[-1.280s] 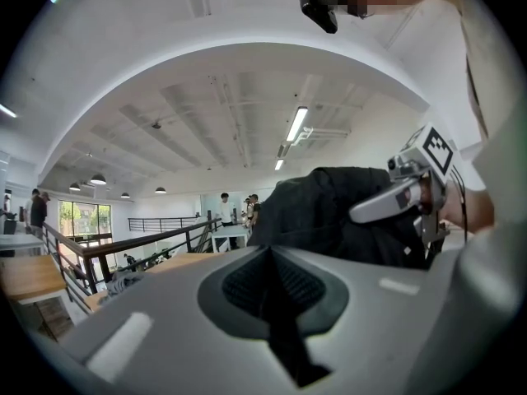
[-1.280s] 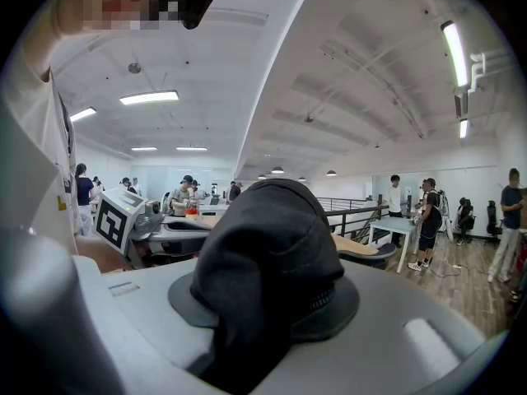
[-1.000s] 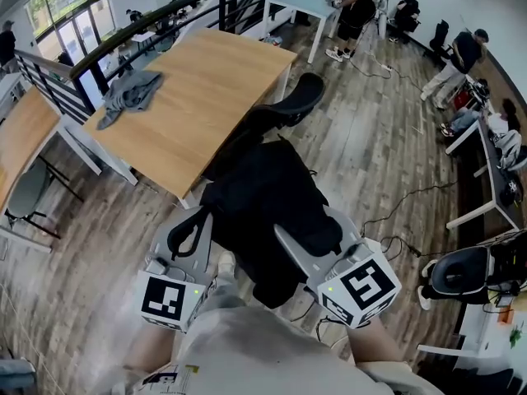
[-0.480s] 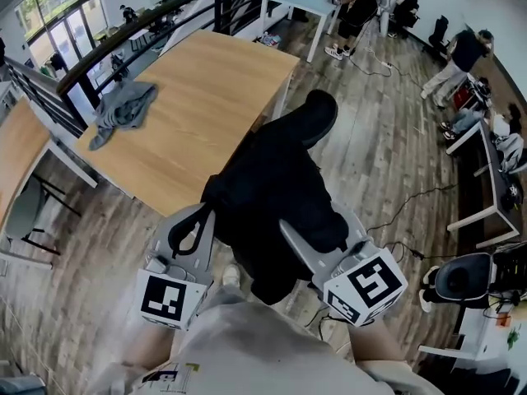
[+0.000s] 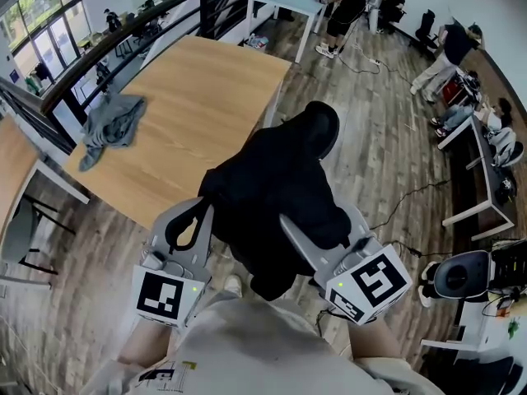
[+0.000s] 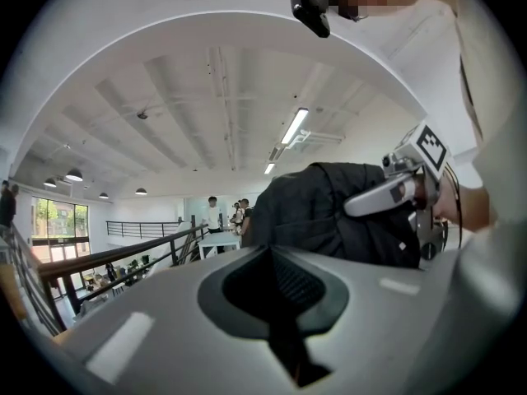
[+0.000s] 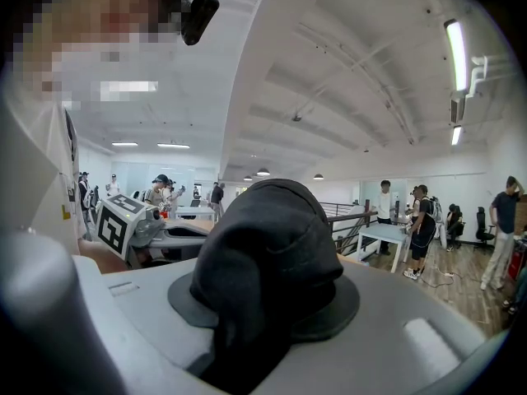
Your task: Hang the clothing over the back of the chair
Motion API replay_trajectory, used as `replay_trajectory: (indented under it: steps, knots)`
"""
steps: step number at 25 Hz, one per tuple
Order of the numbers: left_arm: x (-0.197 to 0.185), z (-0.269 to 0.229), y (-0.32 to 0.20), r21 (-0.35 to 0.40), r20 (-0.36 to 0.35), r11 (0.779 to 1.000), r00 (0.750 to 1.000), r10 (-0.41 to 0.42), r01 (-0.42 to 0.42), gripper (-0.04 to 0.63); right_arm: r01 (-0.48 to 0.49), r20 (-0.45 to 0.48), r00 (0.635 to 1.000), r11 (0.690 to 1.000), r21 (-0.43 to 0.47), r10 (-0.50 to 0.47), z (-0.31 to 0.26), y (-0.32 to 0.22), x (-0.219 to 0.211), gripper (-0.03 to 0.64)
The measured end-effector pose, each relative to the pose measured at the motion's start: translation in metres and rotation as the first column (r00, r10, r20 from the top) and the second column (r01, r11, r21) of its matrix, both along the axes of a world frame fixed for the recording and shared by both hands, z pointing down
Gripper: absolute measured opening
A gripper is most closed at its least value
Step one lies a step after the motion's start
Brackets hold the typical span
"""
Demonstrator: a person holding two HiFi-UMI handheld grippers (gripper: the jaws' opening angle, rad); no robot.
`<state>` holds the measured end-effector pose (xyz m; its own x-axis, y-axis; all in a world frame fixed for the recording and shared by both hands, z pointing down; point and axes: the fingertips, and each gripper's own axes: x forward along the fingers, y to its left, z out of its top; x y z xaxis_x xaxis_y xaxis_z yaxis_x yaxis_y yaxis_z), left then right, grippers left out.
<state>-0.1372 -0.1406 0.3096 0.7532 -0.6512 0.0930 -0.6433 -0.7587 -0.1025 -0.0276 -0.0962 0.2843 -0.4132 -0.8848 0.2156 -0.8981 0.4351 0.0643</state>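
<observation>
Seen from above, black clothing (image 5: 272, 192) is held over the back of a black chair (image 5: 321, 123) beside a wooden table (image 5: 198, 89). The right tongs (image 5: 290, 227) clamp a thick bunch; the left tongs (image 5: 200, 212) pinch narrowly on its edge

Bright, daylit interior. In the head view we see light entering from the windows (image 5: 37, 23) at upper left, leaving a mild sheen on the wooden surface (image 5: 206, 89); shadows beneath it are soft. Ceiling strip lights (image 6: 294, 127) burn out to white in both gripper views. The black clothing (image 5: 276, 196) reads as a dark, nearly featureless mass. Close to the lens, the left gripper (image 6: 272, 257) and right gripper (image 7: 262, 319) are soft. We note strong fisheye bending at all edges and black corners in the gripper views.
</observation>
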Motion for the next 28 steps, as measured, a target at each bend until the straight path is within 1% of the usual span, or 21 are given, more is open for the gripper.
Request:
replay_trajectory:
  steps: [7, 15, 21, 25, 28]
  knots:
    - [0.0, -0.003, -0.022, 0.012, -0.004, 1.0, 1.0, 0.01, -0.01, 0.0, -0.019, 0.035, 0.999, 1.0, 0.003, 0.019, -0.008, -0.024, 0.008, 0.169]
    - [0.012, 0.001, -0.033, -0.019, -0.006, 1.0, 1.0, -0.022, 0.022, 0.0, 0.069, 0.016, 0.997, 0.998, -0.002, -0.069, -0.009, -0.044, 0.005, 0.169]
    - [0.016, -0.001, -0.04, -0.018, -0.027, 0.997, 0.997, -0.07, 0.069, 0.0, 0.135, 0.057, 0.989, 0.991, -0.001, -0.134, -0.011, -0.06, 0.008, 0.169]
    - [0.023, -0.009, -0.043, -0.003, -0.027, 0.996, 0.996, -0.087, 0.087, 0.0, 0.16, 0.085, 0.983, 0.987, 0.019, -0.161, -0.023, -0.072, 0.013, 0.169]
    - [0.025, -0.018, -0.049, 0.023, -0.027, 0.995, 0.994, -0.101, 0.102, 0.0, 0.171, 0.099, 0.98, 0.984, 0.051, -0.175, -0.037, -0.081, 0.019, 0.17]
